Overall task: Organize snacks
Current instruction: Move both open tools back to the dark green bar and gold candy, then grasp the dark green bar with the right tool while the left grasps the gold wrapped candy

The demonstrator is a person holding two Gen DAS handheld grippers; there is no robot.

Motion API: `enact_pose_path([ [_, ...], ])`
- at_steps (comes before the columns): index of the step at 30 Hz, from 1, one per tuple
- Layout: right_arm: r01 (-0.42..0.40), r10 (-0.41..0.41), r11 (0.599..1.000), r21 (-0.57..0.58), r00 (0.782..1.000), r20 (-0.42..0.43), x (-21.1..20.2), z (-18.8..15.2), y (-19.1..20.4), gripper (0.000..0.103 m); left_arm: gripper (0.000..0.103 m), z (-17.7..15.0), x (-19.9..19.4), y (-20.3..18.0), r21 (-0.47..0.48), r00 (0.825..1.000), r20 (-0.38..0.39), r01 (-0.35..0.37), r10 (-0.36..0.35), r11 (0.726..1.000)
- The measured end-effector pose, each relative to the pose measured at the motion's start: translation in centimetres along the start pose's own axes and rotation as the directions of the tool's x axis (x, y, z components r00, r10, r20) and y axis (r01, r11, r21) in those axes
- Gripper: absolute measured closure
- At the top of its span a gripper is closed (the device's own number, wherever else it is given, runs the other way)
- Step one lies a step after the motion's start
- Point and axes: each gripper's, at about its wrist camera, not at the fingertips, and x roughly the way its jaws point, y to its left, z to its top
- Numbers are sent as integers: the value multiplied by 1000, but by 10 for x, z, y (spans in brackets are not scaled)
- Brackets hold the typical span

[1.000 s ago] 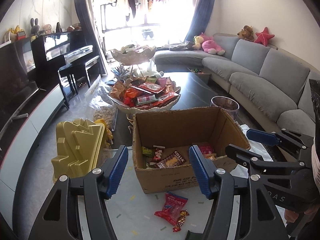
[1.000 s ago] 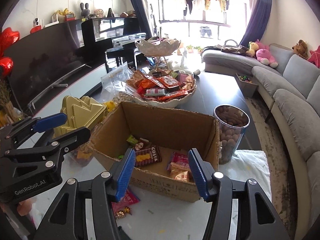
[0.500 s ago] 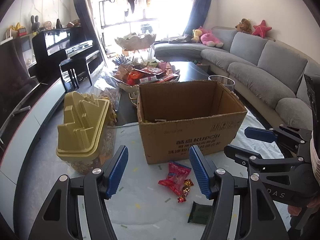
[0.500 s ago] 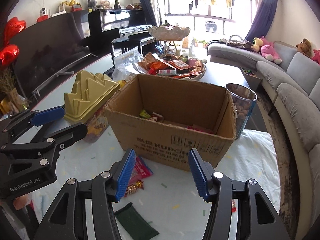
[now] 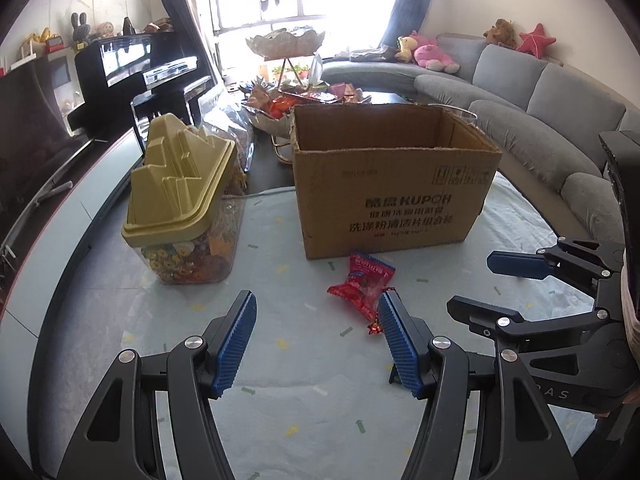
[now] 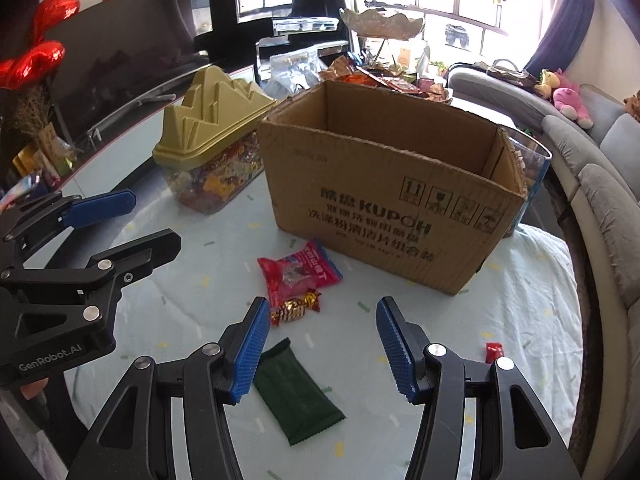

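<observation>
Left wrist view: my left gripper (image 5: 316, 338) hangs over the pale cloth (image 5: 280, 408) with its jaws apart and nothing between them. Just ahead of it lies a red packet (image 5: 362, 280), touching or nearly touching the foot of the cardboard box (image 5: 394, 208); a small wrapped candy peeks out beside the right pad. The box stands upright and open at the top. To its left is a clear jar (image 5: 192, 256) of sweets under a yellow peaked lid (image 5: 176, 184). My right gripper (image 5: 476, 284) shows at the right edge, side on.

In the right wrist view, my right gripper (image 6: 318, 346) also has its jaws apart and empty. Below its left pad lies a dark green packet (image 6: 296, 394) flat on the cloth. Ahead sit the gold-and-red candy (image 6: 296, 308) and, just beyond it, the red packet (image 6: 298, 276), near the box front (image 6: 384, 216). A small red sweet (image 6: 494, 352) lies alone near the right finger. I see the left gripper (image 6: 148, 220) at the left edge, jaws apart. Behind the box I can make out a tiered tray (image 6: 380, 24) heaped with snacks.
</observation>
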Motion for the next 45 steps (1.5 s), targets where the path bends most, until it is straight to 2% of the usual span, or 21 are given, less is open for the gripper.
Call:
enact_pose_path([
  [3,-12,11,999,-32,999,-39,8,-11,7,47,40,-14,3,0,-3,1000,-18,-25,25,1000],
  [6,-18,13,998,-61,996,-83,18,-23,13,46,40,-24,7,-1,-14,999,-45,-8,8,1000],
  [8,-33,26,997,-67,994,-110,23,-29,14,42,40,-31,12,-1,-24,998,-63,-7,6,1000],
  [10,-45,35,996,-77,991,-131,27,-35,16,41,40,-38,16,-2,-30,997,-80,-1,-1,1000],
  [23,-45,3,984,-172,971,-238,58,-58,31,41,40,-71,35,0,-83,987,-158,-4,-9,997],
  [36,-54,12,986,-159,967,-254,76,-61,35,41,40,-78,42,6,-117,985,-169,-5,-15,993],
  [38,-55,18,989,-136,966,-256,78,-64,33,43,40,-78,43,6,-118,986,-164,3,-23,993],
  [40,-70,41,991,-112,969,-243,76,-66,31,55,40,-77,45,5,-115,985,-166,18,-37,993],
  [41,-64,37,992,-107,971,-236,76,-67,31,58,40,-77,45,4,-110,986,-164,23,-41,994],
  [45,-48,34,997,-64,977,-212,71,-69,27,58,41,-72,44,2,-94,989,-140,34,-47,995],
])
